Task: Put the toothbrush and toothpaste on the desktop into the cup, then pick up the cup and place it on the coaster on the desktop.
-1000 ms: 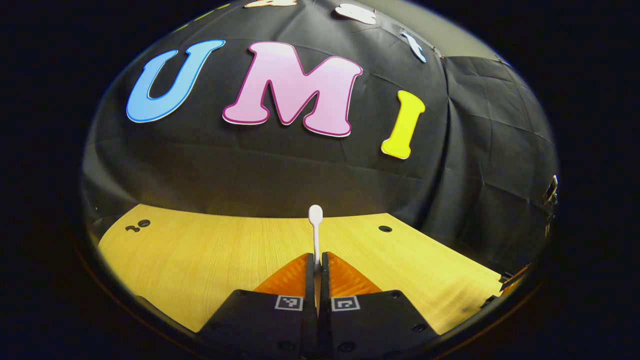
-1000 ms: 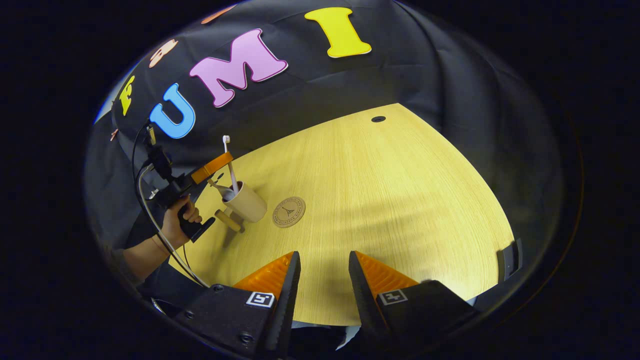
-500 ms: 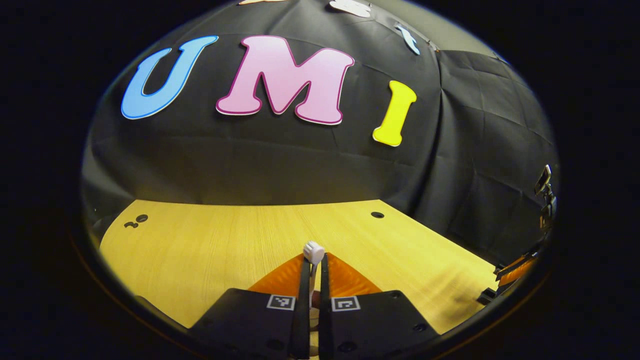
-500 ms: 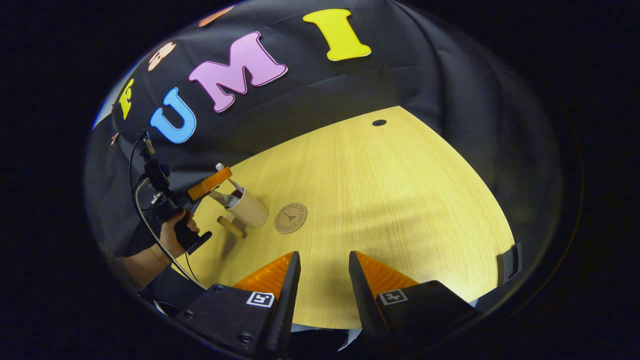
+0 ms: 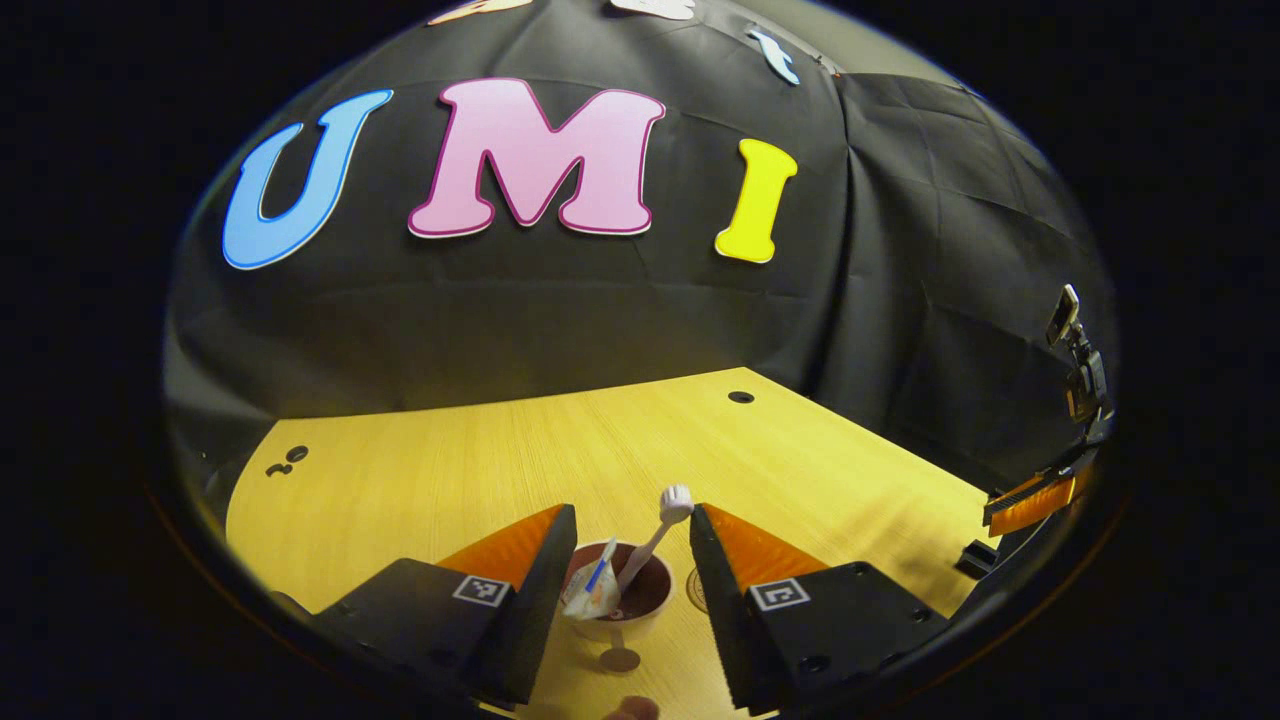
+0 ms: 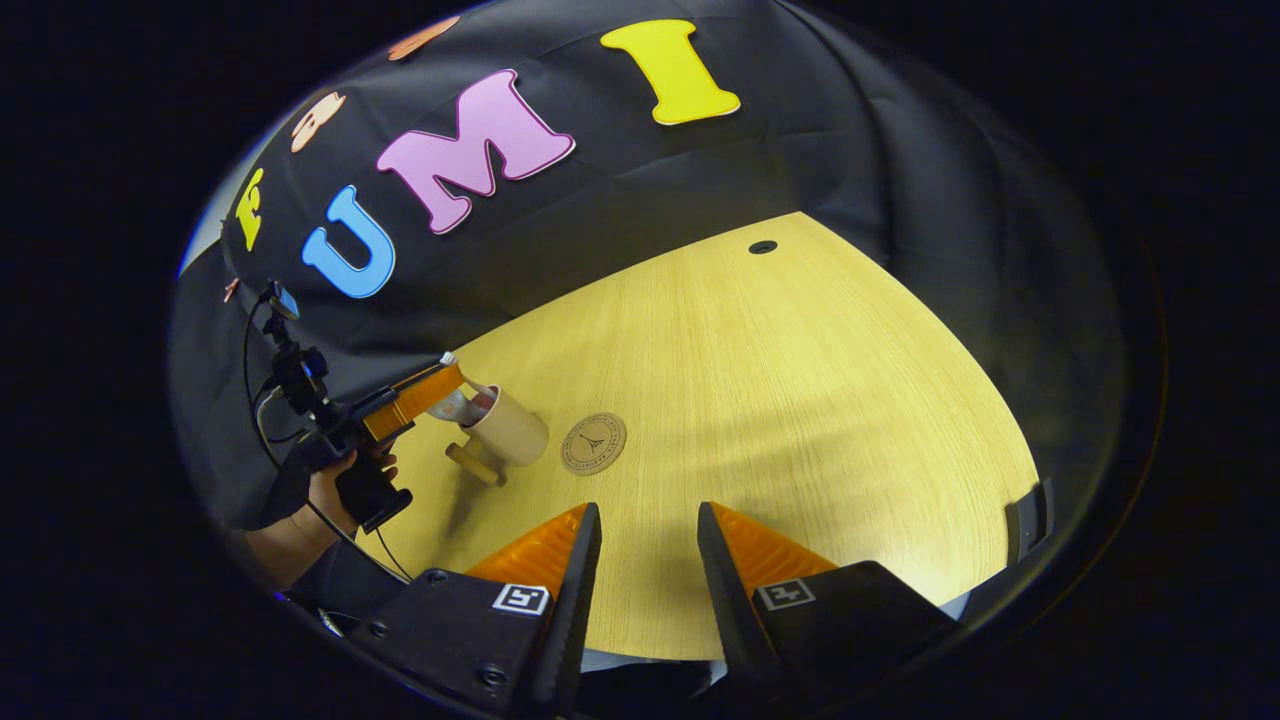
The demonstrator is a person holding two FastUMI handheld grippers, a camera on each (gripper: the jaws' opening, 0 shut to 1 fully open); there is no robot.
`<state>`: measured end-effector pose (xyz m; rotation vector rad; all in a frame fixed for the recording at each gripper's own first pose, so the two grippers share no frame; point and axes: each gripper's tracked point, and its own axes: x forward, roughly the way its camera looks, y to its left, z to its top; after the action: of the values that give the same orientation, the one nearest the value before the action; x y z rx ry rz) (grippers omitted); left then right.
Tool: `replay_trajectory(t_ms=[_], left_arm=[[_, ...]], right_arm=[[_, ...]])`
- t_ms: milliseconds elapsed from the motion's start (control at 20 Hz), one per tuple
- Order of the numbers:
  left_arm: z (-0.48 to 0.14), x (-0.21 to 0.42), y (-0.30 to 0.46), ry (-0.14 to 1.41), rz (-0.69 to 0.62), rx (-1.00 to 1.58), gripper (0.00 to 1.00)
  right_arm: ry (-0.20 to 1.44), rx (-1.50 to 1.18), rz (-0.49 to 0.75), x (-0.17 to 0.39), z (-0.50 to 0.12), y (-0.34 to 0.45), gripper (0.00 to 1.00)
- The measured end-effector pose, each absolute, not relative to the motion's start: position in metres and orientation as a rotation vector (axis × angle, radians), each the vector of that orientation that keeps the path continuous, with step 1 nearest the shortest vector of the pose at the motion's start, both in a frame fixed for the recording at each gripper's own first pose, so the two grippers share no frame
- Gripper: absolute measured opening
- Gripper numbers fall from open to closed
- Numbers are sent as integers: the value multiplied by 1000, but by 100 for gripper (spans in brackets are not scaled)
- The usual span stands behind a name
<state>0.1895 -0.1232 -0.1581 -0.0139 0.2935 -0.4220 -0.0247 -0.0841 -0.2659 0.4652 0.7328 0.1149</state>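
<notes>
While the left gripper (image 5: pixel 627 560) hangs just above the cup (image 5: pixel 615 600) with its jaws spread wide and holding nothing, the toothbrush (image 5: pixel 660 525) stands tilted inside the cup, bristle head up and leaning toward the right finger without clearly touching it. Beside it in the cup sits the toothpaste (image 5: pixel 592 592), crumpled end up. The cup has a dark inside and a pale wall, and its handle (image 5: pixel 618 655) points toward the desk's near edge. Just to the right of the cup, partly behind the right finger, lies the coaster (image 5: pixel 697 590), flat on the desk (image 5: pixel 420 480).

From the right gripper view, the cup (image 6: pixel 512 432) stands toward the desk's left edge, with the round coaster (image 6: pixel 593 442) just beside it and apart from it. The left gripper (image 6: pixel 425 392) is over the cup's mouth, held by a hand (image 6: pixel 345 480). The right gripper (image 6: pixel 648 570) hovers over the near edge of the desk (image 6: pixel 800 400), well apart from the cup, its jaws parted and empty.
</notes>
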Motion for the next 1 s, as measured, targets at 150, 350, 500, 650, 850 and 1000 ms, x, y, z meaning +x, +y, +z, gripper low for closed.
replay_trajectory(t_ms=[150, 350, 500, 650, 850, 1000], left_arm=[[-145, 179, -116, 286, -417, -26, 77], [-124, 166, -91, 293, -393, -11, 81], [-118, 153, -75, 334, -422, 29, 81], [-126, 142, -67, 420, -472, 73, 81], [-148, 123, -61, 542, -534, 120, 82], [-177, 111, -64, 673, -553, 142, 81]], right_arm=[[749, 462, 129, -26, -270, -78, 60], [749, 457, 146, -24, -271, -77, 60], [753, 472, 145, -22, -274, -79, 60], [756, 485, 138, -20, -276, -83, 60], [750, 480, 110, -20, -277, -96, 60], [746, 500, 77, -18, -279, -110, 60]])
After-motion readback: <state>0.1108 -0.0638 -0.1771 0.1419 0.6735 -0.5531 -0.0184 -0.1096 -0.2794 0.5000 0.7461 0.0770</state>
